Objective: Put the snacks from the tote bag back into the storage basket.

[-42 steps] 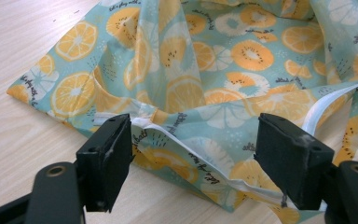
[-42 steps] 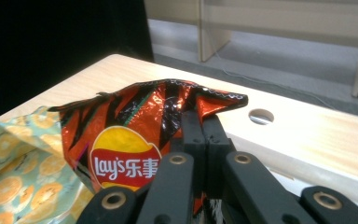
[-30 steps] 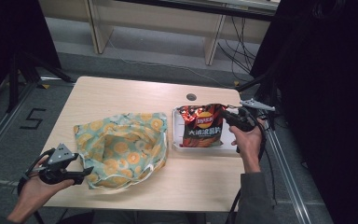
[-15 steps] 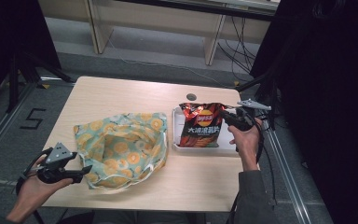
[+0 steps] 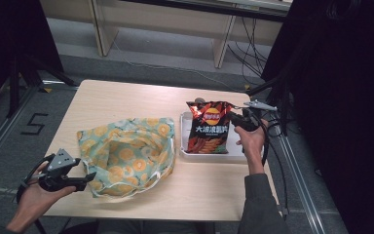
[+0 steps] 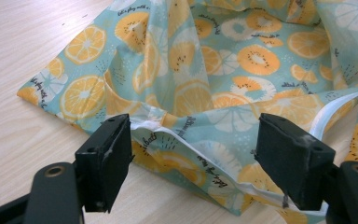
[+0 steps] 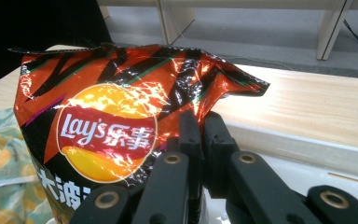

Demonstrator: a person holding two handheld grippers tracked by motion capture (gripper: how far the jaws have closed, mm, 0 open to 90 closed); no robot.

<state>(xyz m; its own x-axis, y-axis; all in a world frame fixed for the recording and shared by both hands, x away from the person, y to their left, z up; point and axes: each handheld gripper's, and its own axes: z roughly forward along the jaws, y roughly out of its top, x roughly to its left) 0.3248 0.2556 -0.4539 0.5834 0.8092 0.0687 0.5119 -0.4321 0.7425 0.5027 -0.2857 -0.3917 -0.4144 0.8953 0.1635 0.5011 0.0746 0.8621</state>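
Two grippers worked apart: the right gripper [image 5: 234,122] had pinched the chip bag [image 5: 207,126] by its right edge, upright over the white tray [image 5: 233,152], while the fruit-print bag [image 5: 126,155] lay leftward, the wide-open, empty left gripper [image 5: 85,178] at its near-left rim.

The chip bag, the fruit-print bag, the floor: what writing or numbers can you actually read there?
"Lay's", followed by two Chinese characters: on the yellow-and-red logo of the chip bag.
Large white Chinese characters below the logo: cut off in the right gripper view, blurred in the high view.
"5": marked on the floor left of the table.
Small black script on the fruit-print bag: too small to read.
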